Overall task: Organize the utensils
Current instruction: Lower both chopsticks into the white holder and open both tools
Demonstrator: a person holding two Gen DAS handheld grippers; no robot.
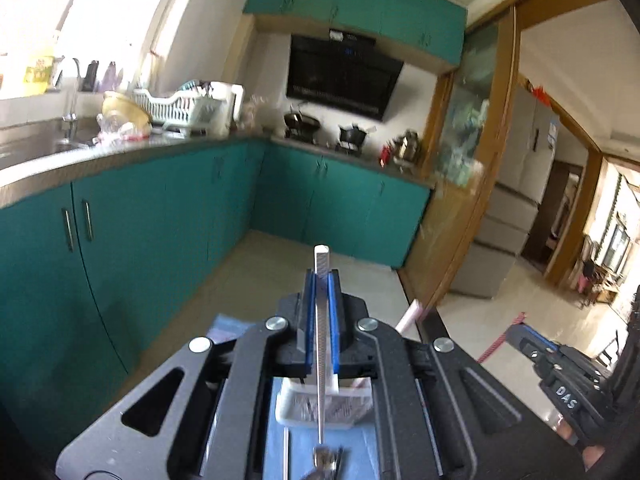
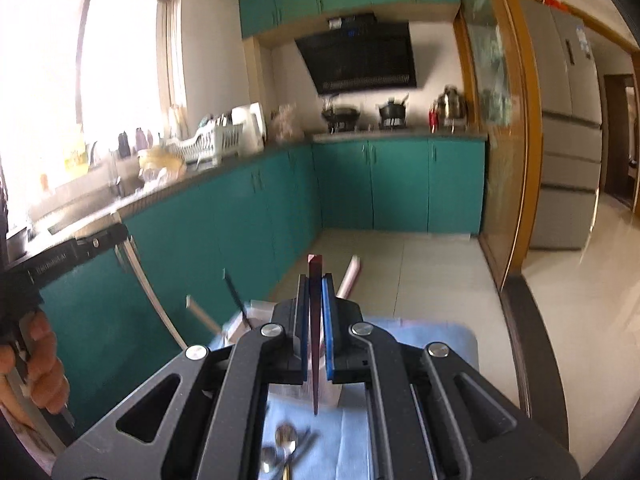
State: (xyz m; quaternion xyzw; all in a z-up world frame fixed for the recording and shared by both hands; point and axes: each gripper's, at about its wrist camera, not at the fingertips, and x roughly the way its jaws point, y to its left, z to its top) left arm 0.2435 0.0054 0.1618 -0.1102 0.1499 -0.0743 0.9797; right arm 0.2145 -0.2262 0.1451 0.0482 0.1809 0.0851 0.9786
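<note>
open floor [image 1: 280, 264] beyond counter edge [image 1: 132, 156]

Daylight floods in from the window [image 2: 120, 64] at upper left, blown out to plain white in both views. The teal cabinets [image 1: 168, 216] and counter [image 1: 120, 156] are evenly lit with soft shadows. The pale floor [image 2: 600, 280] glares beyond the doorway. Motion blur smears the dish rack [image 1: 172, 106] and pots [image 2: 340, 114]. Fisheye distortion bends straight lines, and the corners fall black.
</note>
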